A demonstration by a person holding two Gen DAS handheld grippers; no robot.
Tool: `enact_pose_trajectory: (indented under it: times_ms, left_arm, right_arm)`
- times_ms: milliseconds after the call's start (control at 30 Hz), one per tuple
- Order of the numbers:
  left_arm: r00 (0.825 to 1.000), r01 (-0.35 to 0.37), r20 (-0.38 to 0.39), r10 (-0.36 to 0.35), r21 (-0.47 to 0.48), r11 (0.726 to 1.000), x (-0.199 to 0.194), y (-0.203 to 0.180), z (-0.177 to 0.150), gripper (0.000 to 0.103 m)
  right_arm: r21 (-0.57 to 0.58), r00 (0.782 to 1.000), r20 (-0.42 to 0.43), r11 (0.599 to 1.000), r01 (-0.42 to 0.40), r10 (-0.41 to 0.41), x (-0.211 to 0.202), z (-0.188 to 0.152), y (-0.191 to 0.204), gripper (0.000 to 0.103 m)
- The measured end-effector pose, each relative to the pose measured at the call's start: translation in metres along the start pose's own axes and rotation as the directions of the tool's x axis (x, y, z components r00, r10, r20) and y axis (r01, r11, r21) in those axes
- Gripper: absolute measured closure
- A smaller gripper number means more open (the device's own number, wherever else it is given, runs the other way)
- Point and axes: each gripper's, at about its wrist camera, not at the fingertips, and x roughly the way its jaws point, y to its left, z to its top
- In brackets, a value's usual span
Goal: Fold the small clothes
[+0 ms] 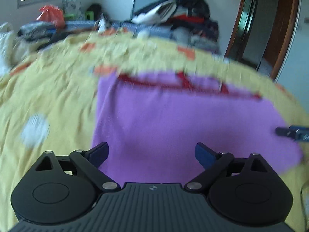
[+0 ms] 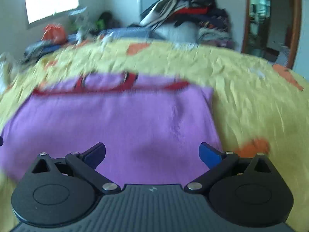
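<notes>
Both claws hang spread and empty over a small purple knit garment with red trim (image 1: pixel 183 123), lying flat on a crumpled yellow bedspread with orange patches (image 1: pixel 54 96). The left gripper (image 1: pixel 151 154) frames its lower left part at mid-frame; the right gripper (image 2: pixel 152 154) its lower right. A pinch here risks catching bedspread with the knit, or one layer only, skewing the fold.

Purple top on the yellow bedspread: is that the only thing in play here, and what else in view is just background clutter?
In play:
purple top, lying flat
left gripper, open above it
right gripper, open above it
yellow bedspread, the work surface

Lying about:
clothes pile
orange bag
</notes>
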Motion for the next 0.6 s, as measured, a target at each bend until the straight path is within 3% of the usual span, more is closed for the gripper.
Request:
enact_pose_trajectory:
  times_ms: [100, 233, 400, 433, 600]
  left_arm:
    - [0.999, 0.0, 0.032, 0.0, 0.011, 1.0, 0.038, -0.006, 0.036, 0.007]
    - [0.999, -0.022, 0.03, 0.02, 0.08, 0.997, 0.094, -0.011, 0.065, 0.008]
    - [0.998, -0.051, -0.039, 0.055, 0.075, 0.996, 0.147, 0.001, 0.064, 0.006]
    - [0.998, -0.05, -0.021, 0.052, 0.073, 0.996, 0.149, 0.007, 0.061, 0.0]
    - [0.997, -0.071, 0.004, 0.071, 0.031, 0.997, 0.152, 0.023, 0.06, 0.0]
  right_arm:
    - [-0.047, 0.999, 0.028, 0.998, -0.039, 0.04, 0.029, 0.028, 0.014, 0.0]
    - [-0.094, 1.0, -0.017, 0.995, 0.022, -0.024, 0.075, 0.056, 0.033, 0.0]
    - [-0.086, 0.997, -0.072, 0.996, 0.033, -0.039, 0.12, 0.068, 0.028, 0.0]
    - [-0.091, 0.995, -0.077, 0.995, 0.048, -0.055, 0.127, 0.068, 0.024, 0.0]
    - [-0.045, 0.997, -0.064, 0.998, 0.041, -0.044, 0.139, 0.068, 0.003, 0.0]
